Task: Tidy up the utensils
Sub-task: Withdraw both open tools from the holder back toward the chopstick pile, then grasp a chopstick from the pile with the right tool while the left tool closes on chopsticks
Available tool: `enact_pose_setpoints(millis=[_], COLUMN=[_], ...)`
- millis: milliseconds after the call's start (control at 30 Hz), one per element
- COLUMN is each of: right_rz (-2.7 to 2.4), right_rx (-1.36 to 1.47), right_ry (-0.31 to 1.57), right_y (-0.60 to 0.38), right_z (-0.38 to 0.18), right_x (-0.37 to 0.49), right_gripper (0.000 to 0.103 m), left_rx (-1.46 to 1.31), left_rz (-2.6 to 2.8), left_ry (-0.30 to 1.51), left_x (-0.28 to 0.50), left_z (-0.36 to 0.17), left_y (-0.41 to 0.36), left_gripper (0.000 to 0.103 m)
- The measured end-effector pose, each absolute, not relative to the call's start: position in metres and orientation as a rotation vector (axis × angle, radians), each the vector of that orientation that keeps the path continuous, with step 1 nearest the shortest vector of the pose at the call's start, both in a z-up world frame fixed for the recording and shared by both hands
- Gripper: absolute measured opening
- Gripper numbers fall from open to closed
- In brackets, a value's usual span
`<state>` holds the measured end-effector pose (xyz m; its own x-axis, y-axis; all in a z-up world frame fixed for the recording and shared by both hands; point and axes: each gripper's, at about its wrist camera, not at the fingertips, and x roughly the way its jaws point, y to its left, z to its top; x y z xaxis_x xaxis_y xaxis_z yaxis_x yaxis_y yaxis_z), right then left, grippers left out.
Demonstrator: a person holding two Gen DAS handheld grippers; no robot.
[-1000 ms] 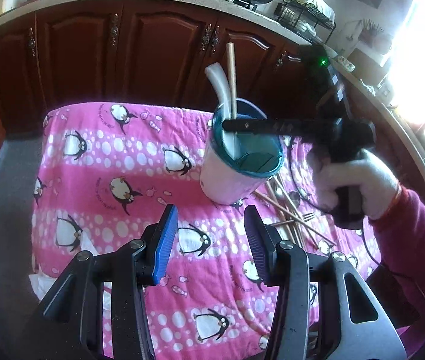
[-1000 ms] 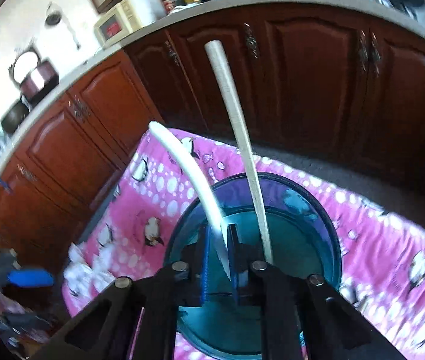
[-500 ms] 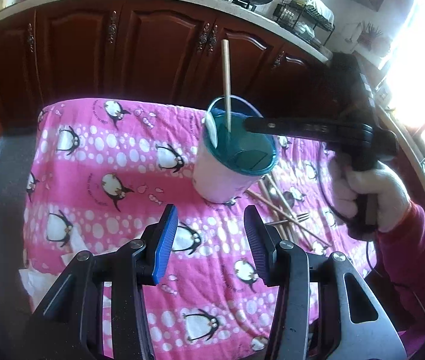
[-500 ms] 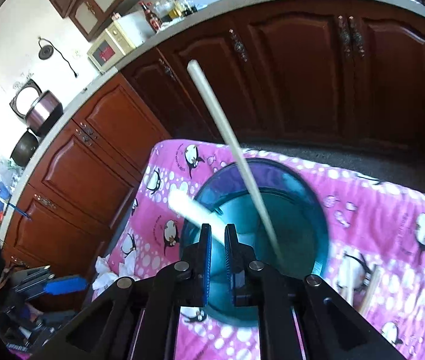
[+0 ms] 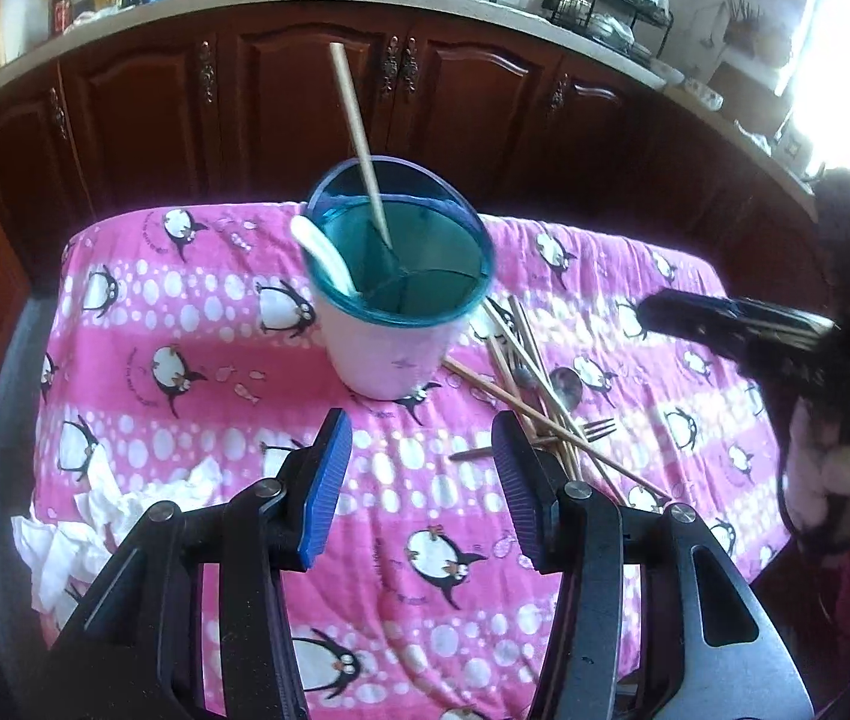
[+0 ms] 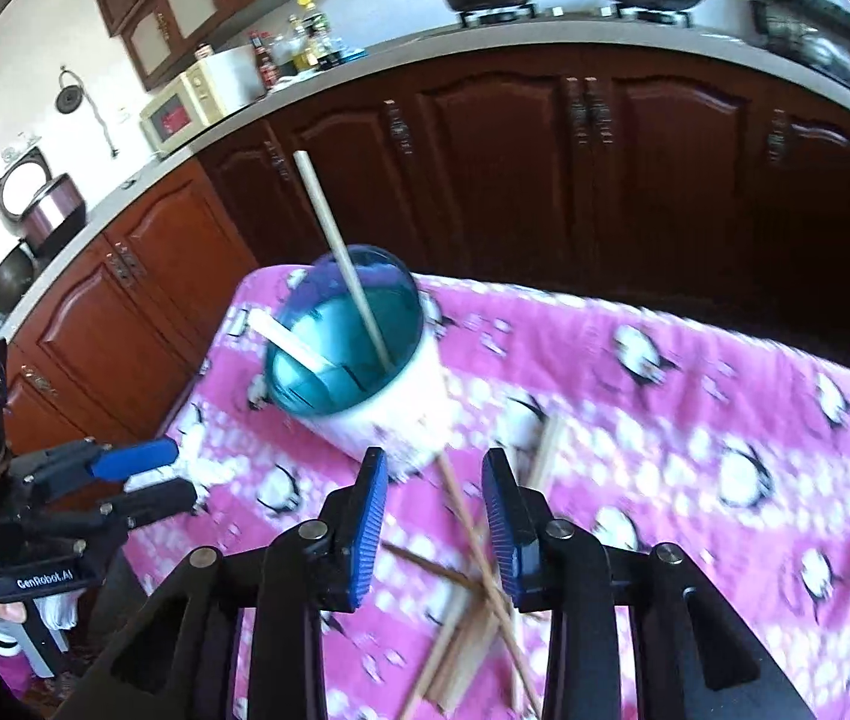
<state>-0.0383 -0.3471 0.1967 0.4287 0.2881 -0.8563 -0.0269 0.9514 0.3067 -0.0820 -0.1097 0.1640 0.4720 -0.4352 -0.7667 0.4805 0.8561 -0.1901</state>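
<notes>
Nearest, my right gripper (image 6: pixel 434 519) has just been opening, its jaws empty above the loose chopsticks (image 6: pixel 473 546); my left gripper (image 5: pixel 419 480) waits open, holding nothing. Beyond, the teal-rimmed utensil holder (image 5: pixel 389 354) now keeps the white spoon (image 5: pixel 323 252) released there, beside one upright chopstick (image 5: pixel 359 138), so the pile comes next, I judge.

chopstick pile (image 6: pixel 473 618) blurred, cloth (image 6: pixel 695 420) motion-smeared

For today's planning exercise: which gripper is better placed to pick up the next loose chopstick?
Right. The right gripper hangs open directly over the loose chopsticks; the left gripper sits beside the pile.
</notes>
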Motion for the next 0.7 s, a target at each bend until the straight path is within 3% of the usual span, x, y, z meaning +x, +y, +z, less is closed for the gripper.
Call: enact_pose_setpoints(millis=[400,700], right_rz=[0.102,0.119], right_rx=[0.282,0.325], right_ry=[1.132,1.171], right_y=[-0.377,-0.383], right_z=[0.193,0.170], right_x=[-0.096,-0.104], right_gripper=[0.038,0.038], left_rx=[0.092,-0.049], left_rz=[-0.566,-0.614], left_ry=[0.912,1.011], left_x=[-0.111,-0.106], left_z=[0.161,0.137], left_y=[-0.146,-0.137], left_gripper=[0.048,0.051])
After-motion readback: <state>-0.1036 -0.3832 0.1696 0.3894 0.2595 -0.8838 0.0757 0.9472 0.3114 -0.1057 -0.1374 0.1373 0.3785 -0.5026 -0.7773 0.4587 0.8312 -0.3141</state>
